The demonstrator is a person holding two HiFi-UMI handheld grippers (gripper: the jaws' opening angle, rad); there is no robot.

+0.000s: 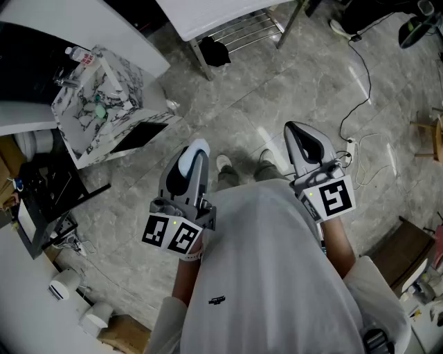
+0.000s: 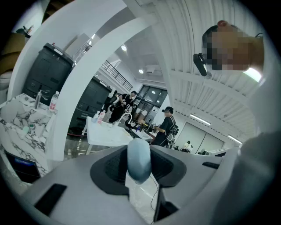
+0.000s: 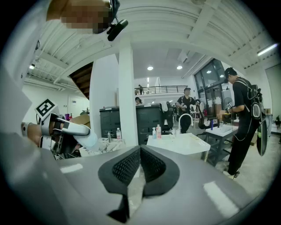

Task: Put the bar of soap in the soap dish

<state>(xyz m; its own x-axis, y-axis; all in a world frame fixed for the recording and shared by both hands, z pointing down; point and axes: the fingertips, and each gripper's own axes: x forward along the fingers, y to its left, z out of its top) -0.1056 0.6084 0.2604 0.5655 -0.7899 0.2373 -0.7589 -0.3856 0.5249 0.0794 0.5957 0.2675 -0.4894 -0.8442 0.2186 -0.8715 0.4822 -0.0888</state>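
The bar of soap (image 2: 139, 159) is a pale blue-grey oval, standing on end between the black pads of my left gripper (image 1: 196, 151), which is shut on it. In the head view the soap (image 1: 199, 146) shows as a pale tip at the front of that gripper, held at waist height above the floor. My right gripper (image 1: 299, 130) is held level beside it; its ribbed pads (image 3: 151, 167) meet at the tip with nothing between them. A marble-patterned counter (image 1: 77, 121) stands far left, with a small green thing (image 1: 100, 109) on it; I cannot tell whether that is the soap dish.
A white table (image 1: 208, 17) with a wire rack stands ahead. Cables (image 1: 360, 90) and a power strip (image 1: 349, 146) lie on the stone floor to the right. A black rack (image 1: 41, 190) is at the left. People stand at white tables (image 3: 184, 143) further off.
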